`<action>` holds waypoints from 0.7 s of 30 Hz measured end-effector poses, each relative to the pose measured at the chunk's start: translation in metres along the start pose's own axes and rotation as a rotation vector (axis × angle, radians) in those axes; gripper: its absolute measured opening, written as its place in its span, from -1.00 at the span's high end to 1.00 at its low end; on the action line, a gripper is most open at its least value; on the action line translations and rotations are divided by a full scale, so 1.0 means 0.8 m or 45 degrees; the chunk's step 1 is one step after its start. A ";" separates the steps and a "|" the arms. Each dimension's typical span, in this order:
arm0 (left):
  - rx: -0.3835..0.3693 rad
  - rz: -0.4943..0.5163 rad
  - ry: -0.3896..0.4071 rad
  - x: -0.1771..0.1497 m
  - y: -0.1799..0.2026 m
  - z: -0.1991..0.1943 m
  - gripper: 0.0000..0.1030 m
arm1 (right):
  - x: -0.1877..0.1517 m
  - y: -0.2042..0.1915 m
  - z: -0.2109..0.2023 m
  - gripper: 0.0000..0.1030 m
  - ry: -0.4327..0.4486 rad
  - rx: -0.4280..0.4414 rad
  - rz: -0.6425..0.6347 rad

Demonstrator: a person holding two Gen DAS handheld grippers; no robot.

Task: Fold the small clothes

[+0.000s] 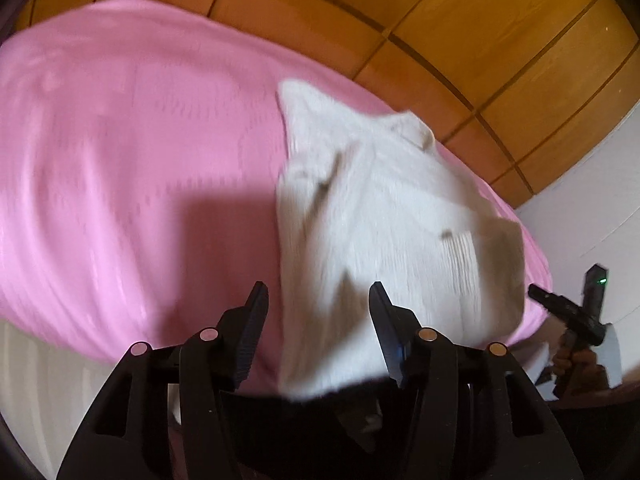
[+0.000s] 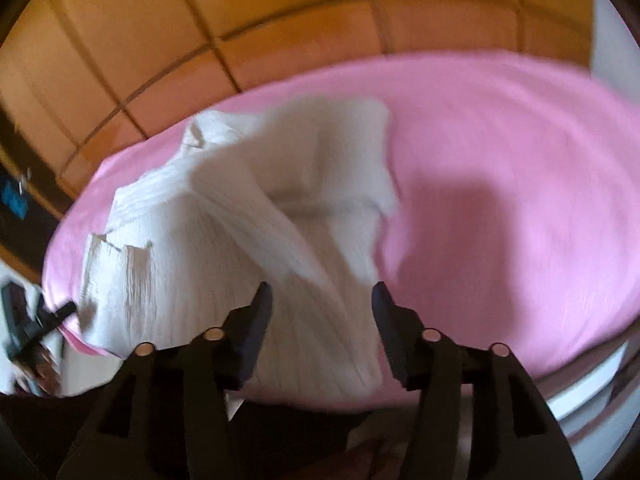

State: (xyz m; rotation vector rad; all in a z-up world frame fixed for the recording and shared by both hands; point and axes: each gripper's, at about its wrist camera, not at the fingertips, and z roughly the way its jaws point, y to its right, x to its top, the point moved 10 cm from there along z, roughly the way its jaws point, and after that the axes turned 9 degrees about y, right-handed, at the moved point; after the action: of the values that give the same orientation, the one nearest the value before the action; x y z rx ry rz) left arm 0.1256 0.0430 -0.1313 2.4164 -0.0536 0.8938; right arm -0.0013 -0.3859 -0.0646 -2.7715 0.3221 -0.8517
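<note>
A: Where is the garment now?

B: The white ribbed garment [image 1: 384,216] lies crumpled on the pink cover [image 1: 132,168]. The cover is spread on a round surface, and I cannot tell if this is a counter or a bed. Behind it there is an orange tiled floor [image 1: 500,32].

A: And the grippers?

B: The left gripper [image 1: 318,308] has its jaws apart. The cloth is below and between them, but the pads do not press it. The right gripper [image 2: 322,308] is the same: jaws apart over the garment [image 2: 240,248], holding nothing. Both pictures are blurred.

A: Do you see a person?

B: Only a hand [image 1: 580,364] on the right gripper's handle.
</note>
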 end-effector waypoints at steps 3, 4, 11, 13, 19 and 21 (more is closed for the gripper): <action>0.012 0.070 0.025 0.017 0.007 0.009 0.01 | 0.019 -0.046 0.013 -0.29 0.055 -0.015 -0.245; 0.011 0.090 0.025 0.020 0.007 0.012 0.01 | 0.023 -0.059 0.023 -0.29 0.057 -0.033 -0.321; -0.014 0.221 -0.041 0.025 0.025 0.054 0.41 | 0.016 -0.064 0.078 0.81 -0.009 -0.157 -0.592; 0.026 0.289 -0.036 0.026 0.032 0.060 0.74 | 0.021 -0.055 0.072 0.84 -0.016 -0.147 -0.552; -0.085 0.261 0.062 0.046 0.037 0.009 0.89 | 0.064 -0.049 0.005 0.86 0.085 0.031 -0.336; -0.103 0.242 0.103 0.062 0.039 -0.005 0.89 | 0.086 -0.039 -0.010 0.86 0.135 0.064 -0.242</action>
State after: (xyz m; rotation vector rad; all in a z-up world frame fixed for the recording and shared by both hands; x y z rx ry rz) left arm 0.1550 0.0262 -0.0835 2.3255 -0.2881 1.0523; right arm 0.0537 -0.3759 -0.0133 -2.7481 0.0537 -1.0385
